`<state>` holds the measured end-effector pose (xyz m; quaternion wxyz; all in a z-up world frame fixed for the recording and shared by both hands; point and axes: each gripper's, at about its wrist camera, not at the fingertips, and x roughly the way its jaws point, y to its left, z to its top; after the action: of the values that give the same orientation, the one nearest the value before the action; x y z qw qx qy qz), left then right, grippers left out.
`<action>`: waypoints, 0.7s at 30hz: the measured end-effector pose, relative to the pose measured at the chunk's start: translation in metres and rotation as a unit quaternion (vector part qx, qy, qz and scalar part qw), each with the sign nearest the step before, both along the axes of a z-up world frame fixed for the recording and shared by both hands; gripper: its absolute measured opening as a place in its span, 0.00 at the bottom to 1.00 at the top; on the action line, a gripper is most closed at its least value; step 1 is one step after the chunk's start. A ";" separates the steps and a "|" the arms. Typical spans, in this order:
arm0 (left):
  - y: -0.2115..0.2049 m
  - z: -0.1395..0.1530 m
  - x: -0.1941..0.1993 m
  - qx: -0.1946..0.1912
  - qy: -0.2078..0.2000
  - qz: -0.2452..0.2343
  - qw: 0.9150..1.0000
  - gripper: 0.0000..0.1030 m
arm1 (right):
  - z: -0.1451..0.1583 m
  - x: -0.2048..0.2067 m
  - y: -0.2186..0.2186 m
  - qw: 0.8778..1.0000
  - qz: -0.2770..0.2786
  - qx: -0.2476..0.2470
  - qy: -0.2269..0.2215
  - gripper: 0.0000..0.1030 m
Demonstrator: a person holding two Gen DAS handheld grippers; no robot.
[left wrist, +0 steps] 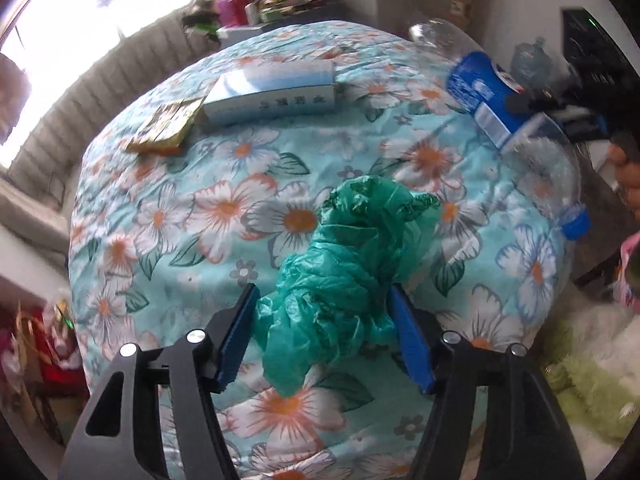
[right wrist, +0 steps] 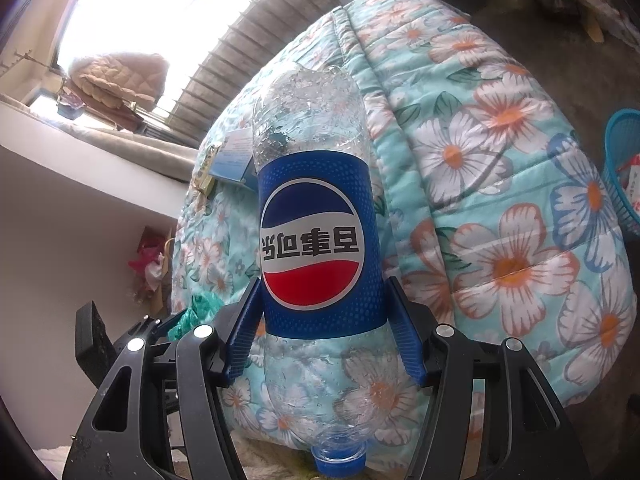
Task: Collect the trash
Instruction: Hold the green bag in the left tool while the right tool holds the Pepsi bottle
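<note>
A crumpled green plastic bag [left wrist: 344, 264] lies on the flowered quilt [left wrist: 180, 216]. My left gripper [left wrist: 322, 288] straddles it from above, its blue pads on either side of the bag without squeezing it. My right gripper [right wrist: 325, 283] is shut on a clear Pepsi bottle [right wrist: 316, 216], gripping the blue label. The bottle is held with its blue cap [right wrist: 340, 460] toward the camera. In the left wrist view the same bottle [left wrist: 484, 92] hangs at the upper right, above the quilt's edge. A bit of the green bag [right wrist: 200, 308] shows at the lower left of the right wrist view.
A blue-and-white box [left wrist: 276, 92] and a yellow packet [left wrist: 168, 124] lie at the far side of the quilt. A blue mesh basket [right wrist: 624, 168] stands on the floor beside the bed. A green fluffy rug [left wrist: 580, 392] lies at the lower right, a cluttered shelf [left wrist: 260, 4] behind.
</note>
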<state>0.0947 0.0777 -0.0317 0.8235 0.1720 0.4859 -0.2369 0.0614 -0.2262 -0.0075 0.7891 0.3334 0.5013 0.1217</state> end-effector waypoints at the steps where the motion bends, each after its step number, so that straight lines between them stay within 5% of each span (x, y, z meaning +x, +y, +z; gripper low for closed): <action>1: 0.007 0.002 0.005 -0.025 0.012 0.031 0.999 0.62 | 0.000 0.000 0.000 1.000 0.000 0.000 0.000 0.56; 3: 0.023 0.001 0.019 -0.094 0.061 0.108 0.988 0.62 | 0.000 0.000 -0.001 1.000 0.001 0.001 0.000 0.56; 5: 0.043 -0.006 0.033 -0.189 0.134 0.183 0.956 0.61 | 0.000 0.000 -0.002 1.000 -0.001 0.003 0.000 0.56; 7: 0.052 -0.016 0.038 -0.245 0.198 0.214 0.925 0.61 | 0.000 0.000 -0.002 1.000 -0.002 0.005 0.001 0.56; 9: 0.052 -0.018 0.034 -0.270 0.220 0.212 0.913 0.64 | 0.001 -0.001 -0.003 1.000 -0.004 0.007 0.002 0.57; 16: 0.051 -0.008 0.013 -0.321 0.222 0.175 0.904 0.73 | 0.000 -0.002 -0.004 1.000 -0.006 0.004 0.001 0.59; 21: 0.041 0.007 0.001 -0.306 0.178 0.126 0.927 0.74 | 0.003 -0.002 -0.003 1.000 -0.005 -0.002 -0.002 0.61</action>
<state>0.0954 0.1188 -0.0246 0.7593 -0.1956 0.5458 -0.2954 0.0597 -0.2291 -0.0047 0.7915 0.3341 0.4980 0.1179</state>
